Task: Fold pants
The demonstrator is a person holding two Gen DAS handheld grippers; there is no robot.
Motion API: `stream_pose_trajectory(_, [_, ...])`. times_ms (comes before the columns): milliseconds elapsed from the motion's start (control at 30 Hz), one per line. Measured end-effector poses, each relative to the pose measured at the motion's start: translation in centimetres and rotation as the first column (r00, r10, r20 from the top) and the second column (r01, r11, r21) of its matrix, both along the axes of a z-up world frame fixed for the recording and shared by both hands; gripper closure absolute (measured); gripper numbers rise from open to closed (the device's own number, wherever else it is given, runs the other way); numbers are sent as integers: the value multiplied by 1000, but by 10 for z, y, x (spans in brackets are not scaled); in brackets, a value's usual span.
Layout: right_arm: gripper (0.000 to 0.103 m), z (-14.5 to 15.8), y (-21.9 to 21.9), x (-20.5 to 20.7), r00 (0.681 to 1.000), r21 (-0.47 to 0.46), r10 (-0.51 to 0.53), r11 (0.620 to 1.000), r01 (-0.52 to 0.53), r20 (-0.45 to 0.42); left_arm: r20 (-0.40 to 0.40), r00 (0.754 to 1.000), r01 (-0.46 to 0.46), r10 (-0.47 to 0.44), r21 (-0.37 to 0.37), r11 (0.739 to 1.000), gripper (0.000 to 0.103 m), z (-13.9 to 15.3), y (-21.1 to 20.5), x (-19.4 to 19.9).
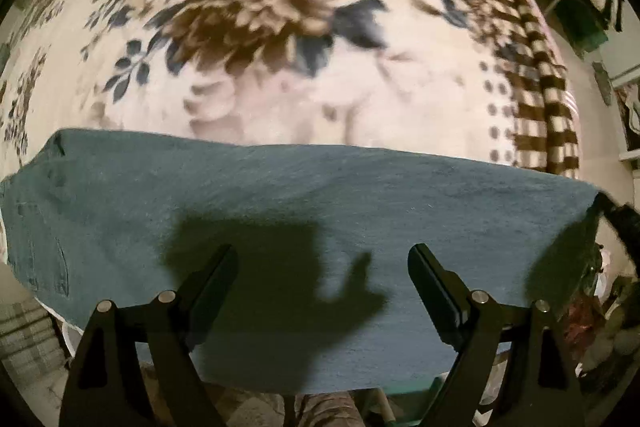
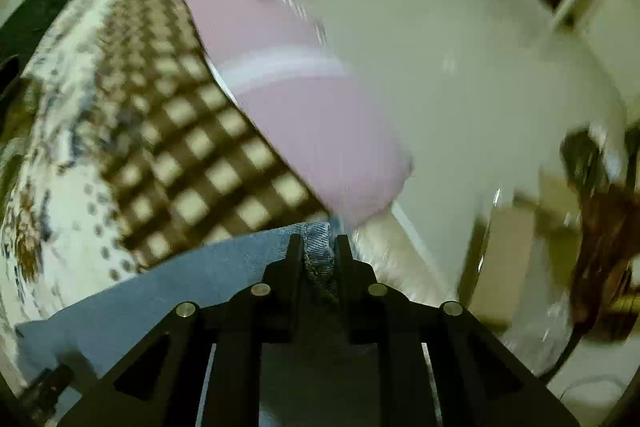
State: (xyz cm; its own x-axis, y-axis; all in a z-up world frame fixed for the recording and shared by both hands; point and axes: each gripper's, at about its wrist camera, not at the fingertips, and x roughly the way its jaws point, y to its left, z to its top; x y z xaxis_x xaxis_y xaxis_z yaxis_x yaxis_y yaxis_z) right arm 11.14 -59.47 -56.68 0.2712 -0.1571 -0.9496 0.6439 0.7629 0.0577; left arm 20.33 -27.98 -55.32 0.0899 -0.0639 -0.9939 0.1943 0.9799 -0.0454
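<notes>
Pinching a bunched hem of the blue denim pants (image 2: 224,267), right tongs (image 2: 319,247) are clamped on the cloth. Left tongs (image 1: 322,263) hang spread wide above the pants (image 1: 280,195), which lie flat across the cream floral fleece blanket (image 1: 280,27), checked border at 3 o'clock.
</notes>
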Motion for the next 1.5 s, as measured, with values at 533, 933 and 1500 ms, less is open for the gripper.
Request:
stream_pose_trajectory(533, [48, 53, 172, 73, 897, 382, 433, 817, -432, 90, 49, 973, -226, 224, 58, 972, 16, 29, 174, 26])
stream_pose_trajectory(933, [48, -18, 491, 211, 658, 639, 748, 464, -613, 89, 40, 893, -449, 449, 162, 879, 16, -11, 389, 85])
stream_pose_trajectory(1500, [101, 3, 502, 217, 645, 531, 763, 528, -663, 46, 2, 926, -378, 378, 48, 925, 16, -20, 393, 100])
